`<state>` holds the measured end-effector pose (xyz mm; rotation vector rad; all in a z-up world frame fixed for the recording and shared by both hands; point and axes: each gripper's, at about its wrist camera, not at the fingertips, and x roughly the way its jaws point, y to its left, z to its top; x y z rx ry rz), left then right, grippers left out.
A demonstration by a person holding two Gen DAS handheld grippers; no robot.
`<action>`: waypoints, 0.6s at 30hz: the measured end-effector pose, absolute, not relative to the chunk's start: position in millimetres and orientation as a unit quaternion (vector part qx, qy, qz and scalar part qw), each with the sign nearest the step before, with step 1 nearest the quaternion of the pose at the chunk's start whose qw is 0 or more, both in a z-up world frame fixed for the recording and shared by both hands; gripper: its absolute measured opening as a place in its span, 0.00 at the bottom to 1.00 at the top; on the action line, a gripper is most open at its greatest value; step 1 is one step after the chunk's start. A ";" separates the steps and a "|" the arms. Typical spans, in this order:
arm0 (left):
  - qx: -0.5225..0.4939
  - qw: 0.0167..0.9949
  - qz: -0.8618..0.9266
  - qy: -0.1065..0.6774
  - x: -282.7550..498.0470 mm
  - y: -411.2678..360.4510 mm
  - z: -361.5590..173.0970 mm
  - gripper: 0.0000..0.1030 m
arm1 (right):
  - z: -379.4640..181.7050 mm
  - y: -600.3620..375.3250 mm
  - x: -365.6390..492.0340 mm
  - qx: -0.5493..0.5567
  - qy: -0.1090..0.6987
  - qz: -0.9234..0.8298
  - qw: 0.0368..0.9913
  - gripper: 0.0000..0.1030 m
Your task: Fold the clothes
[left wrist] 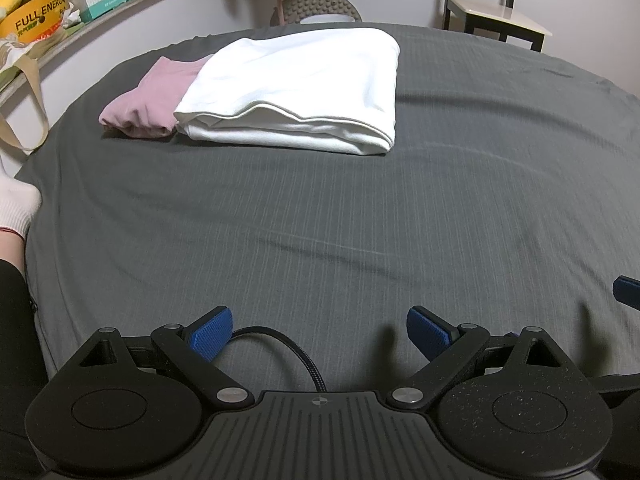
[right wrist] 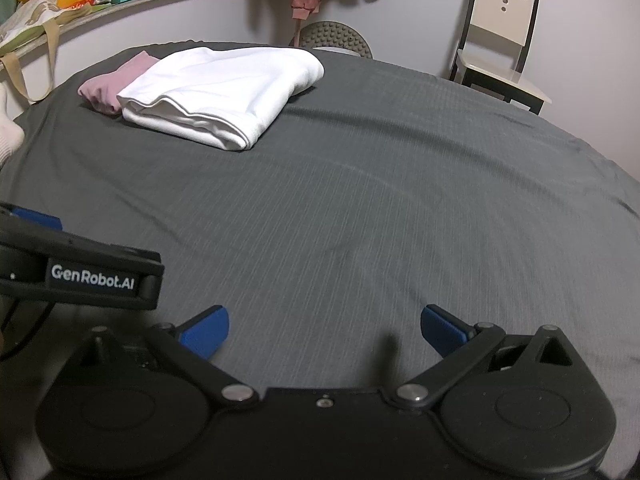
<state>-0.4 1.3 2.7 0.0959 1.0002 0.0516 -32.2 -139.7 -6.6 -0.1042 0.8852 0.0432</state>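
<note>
- Left gripper [left wrist: 320, 338]: black linkage with blue ribbed pads, jaws spread wide with nothing between them, low over the dark grey ribbed bed sheet [left wrist: 360, 220]; a black braided cable [left wrist: 296, 354] loops behind the pads.
- Right gripper [right wrist: 324, 332]: same build, jaws likewise spread and empty; the left unit's lettered side cuts in at this view's left edge.
- Folded white garment [left wrist: 296, 88]: a thick, layered rectangle at the far left part of the bed, well apart from both grippers, its hemmed edge facing the cameras.
- Folded pink garment [left wrist: 148, 96]: touching the white one's left side and partly hidden beneath it.
- Cluttered wall shelf [right wrist: 132, 0] and cream chair [right wrist: 500, 44]: cut off at frame edges.
</note>
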 end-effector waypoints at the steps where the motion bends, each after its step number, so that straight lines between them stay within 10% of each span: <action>1: 0.046 0.876 0.025 0.479 -0.4 1.4 2.7 0.92 | -6.7 -139.7 -32.2 -0.050 0.428 0.021 0.902 1.00; 18: 0.020 0.913 0.038 0.406 -11.9 5.3 50.5 0.92 | 16.3 -140.0 -44.2 -0.041 0.389 0.034 0.920 1.00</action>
